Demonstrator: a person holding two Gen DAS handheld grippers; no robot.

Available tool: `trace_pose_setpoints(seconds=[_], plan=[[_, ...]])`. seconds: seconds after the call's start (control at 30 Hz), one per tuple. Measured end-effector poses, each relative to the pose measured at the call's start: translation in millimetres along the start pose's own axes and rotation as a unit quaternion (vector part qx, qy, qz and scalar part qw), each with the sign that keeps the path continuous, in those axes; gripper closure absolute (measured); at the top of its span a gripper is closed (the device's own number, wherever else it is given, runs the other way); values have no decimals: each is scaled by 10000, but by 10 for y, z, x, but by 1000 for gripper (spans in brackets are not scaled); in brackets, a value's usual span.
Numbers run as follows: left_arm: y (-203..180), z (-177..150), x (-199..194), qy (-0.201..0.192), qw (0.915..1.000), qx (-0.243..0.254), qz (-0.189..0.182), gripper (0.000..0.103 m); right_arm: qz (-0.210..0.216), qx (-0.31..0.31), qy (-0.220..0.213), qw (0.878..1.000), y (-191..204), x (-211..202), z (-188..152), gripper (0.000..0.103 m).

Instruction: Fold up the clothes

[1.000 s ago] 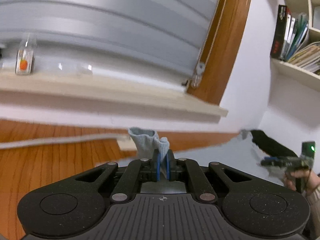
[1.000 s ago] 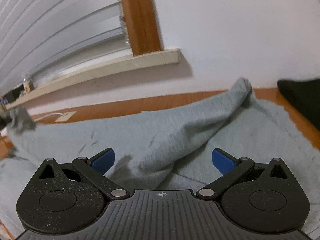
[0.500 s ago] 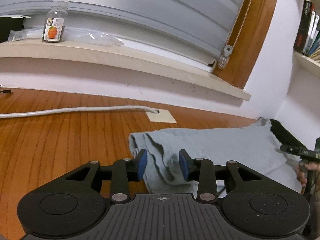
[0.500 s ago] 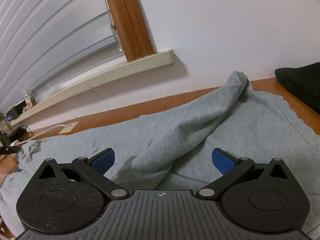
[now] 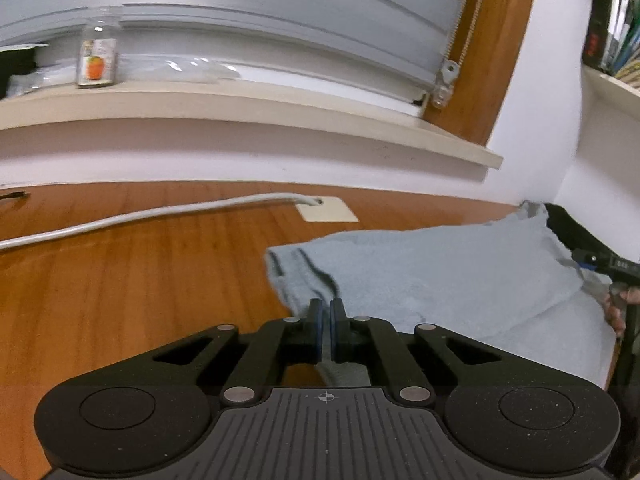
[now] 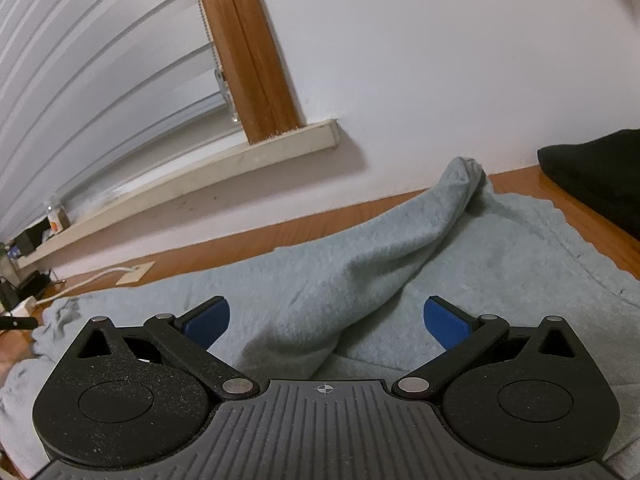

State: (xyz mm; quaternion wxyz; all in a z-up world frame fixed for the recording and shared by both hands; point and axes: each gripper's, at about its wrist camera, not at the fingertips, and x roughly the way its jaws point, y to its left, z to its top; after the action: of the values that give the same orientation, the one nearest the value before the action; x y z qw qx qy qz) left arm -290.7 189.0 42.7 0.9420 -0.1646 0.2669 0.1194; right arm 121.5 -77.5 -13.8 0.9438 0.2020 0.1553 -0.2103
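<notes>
The left hand-held gripper is pinching the edge of the grey garment lying on the wooden surface; the right hand-held gripper is hovering released above the cloth.

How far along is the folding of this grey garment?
Early. The grey garment lies spread on the table, its sleeve laid across the body. The left gripper is shut at the cuff end; the right gripper hangs open above the cloth. Further folds remain.
</notes>
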Motion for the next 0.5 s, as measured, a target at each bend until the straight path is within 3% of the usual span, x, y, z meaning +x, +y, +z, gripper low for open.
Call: trace_pose_setpoints(seconds=[0.1, 0.23, 0.4, 0.5], plan=[[-17, 120, -4, -157, 9999, -51, -10, 95, 10, 95, -63, 9999, -27, -19, -10, 0], [-306, 379, 192, -347, 9988, 166, -300, 64, 74, 295, -17, 9995, -80, -44, 9, 0], [-934, 638, 691, -315, 9924, 757, -920, 55, -384, 60, -161, 9991, -170, -298, 129, 0], [-1290, 726, 1049, -175, 9865, 1042, -1251, 48, -473, 422, -202, 9978, -375, -443, 214, 0]])
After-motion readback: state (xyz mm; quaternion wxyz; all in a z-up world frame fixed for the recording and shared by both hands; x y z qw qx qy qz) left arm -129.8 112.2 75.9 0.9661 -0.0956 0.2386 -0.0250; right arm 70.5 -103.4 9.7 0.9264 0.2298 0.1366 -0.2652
